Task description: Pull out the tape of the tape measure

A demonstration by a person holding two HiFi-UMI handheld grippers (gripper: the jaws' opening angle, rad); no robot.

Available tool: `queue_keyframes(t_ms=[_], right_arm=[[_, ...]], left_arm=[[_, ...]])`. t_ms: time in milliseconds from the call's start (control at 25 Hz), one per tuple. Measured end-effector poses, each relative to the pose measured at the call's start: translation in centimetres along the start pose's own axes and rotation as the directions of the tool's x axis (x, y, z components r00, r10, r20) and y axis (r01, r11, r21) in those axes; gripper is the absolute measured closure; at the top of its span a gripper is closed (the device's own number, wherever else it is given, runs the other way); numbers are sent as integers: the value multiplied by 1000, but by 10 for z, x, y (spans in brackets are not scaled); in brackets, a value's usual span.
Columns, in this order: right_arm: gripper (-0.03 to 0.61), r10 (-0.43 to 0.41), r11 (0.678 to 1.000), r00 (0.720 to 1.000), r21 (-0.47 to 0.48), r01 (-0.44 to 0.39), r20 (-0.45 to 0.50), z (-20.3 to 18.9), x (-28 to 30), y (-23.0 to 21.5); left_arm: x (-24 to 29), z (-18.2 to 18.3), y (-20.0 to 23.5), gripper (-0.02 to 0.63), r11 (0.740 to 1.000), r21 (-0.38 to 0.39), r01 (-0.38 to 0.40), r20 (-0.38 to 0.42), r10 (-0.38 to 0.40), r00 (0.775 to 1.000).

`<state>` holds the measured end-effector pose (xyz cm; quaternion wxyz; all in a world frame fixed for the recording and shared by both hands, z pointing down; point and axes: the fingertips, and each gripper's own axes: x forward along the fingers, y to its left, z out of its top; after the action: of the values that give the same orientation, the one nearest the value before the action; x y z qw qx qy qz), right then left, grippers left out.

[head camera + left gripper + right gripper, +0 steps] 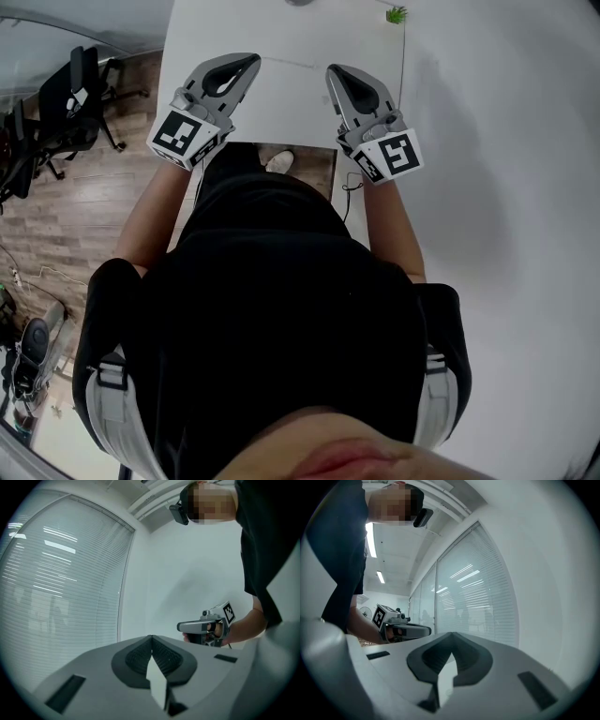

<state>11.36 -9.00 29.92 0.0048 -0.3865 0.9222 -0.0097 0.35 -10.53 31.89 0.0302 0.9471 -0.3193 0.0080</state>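
No tape measure shows in any view. In the head view my left gripper and my right gripper are held side by side over the near edge of a white table, pointing away from the person. Both are shut with nothing between the jaws. The left gripper view shows its own jaws meeting at the tips, with the right gripper beside them in a hand. In the right gripper view the jaws are likewise together, and the left gripper sits to the left.
A small green thing lies at the table's far right corner. Office chairs stand on the wooden floor at the left. A cable hangs under the table's front edge. Window blinds fill the side wall.
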Motion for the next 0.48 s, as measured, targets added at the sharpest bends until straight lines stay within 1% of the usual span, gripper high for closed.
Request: queue_keyframes(t_ms=[280, 480], right_arm=[[575, -13, 1000, 1000, 7, 13, -10, -1, 0, 1], [575, -3, 1000, 1000, -4, 3, -17, -3, -3, 1]], left_arm=[[-3, -1, 1, 603, 1000, 15, 10, -7, -9, 1000], [-2, -2, 2, 603, 1000, 14, 2, -10, -2, 1000]])
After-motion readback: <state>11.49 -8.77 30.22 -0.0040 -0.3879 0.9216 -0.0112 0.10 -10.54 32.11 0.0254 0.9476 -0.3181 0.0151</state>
